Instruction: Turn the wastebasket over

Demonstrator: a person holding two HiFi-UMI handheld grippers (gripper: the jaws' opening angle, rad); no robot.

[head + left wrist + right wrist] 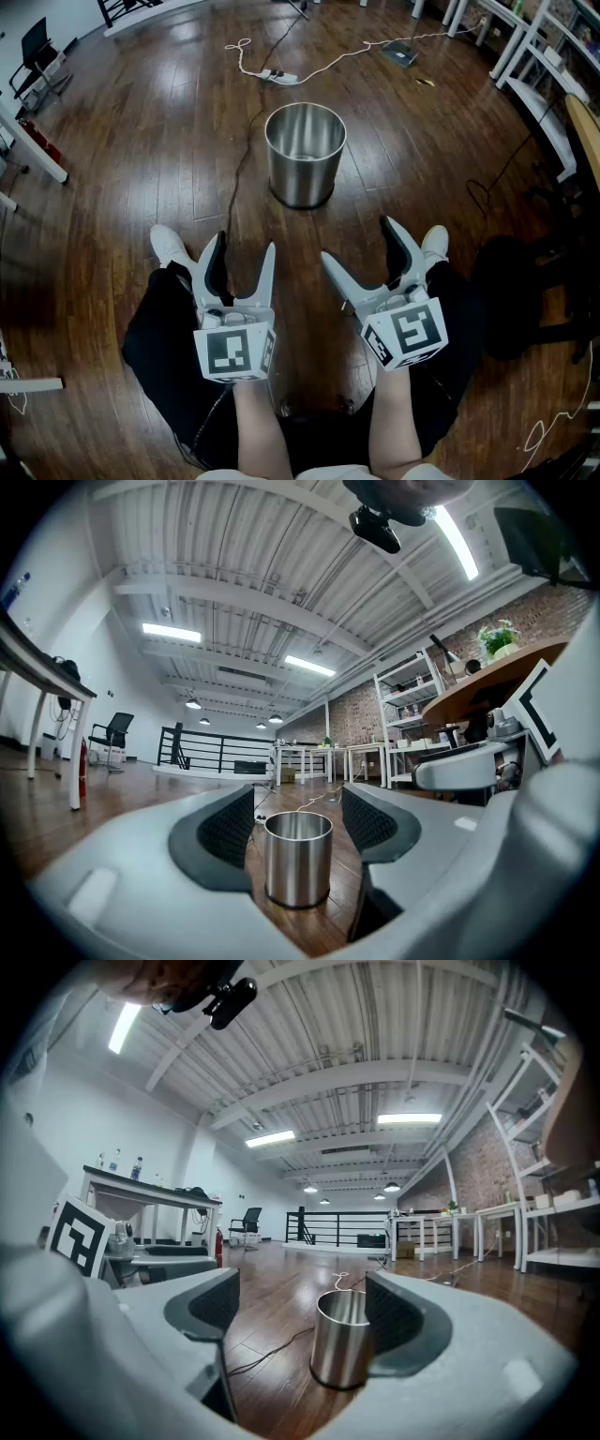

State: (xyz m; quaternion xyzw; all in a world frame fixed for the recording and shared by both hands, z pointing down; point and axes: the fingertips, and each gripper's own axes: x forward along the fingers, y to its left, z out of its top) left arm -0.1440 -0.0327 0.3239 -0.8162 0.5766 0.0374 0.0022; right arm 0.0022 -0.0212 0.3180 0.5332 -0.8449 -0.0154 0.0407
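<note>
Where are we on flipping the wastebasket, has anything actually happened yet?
Nothing looks done: the wastebasket stands upright on the wooden floor, open end up. In hand: the left gripper and right gripper are both open and empty, held short of it, touching nothing. Left to do: close in, grip it, turn its opening down, set it back.

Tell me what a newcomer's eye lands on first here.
A shiny steel wastebasket stands upright, mouth up, in the middle of the dark wood floor. Nearer the camera, the left gripper and right gripper point toward it, both open and empty, not touching it.
</note>
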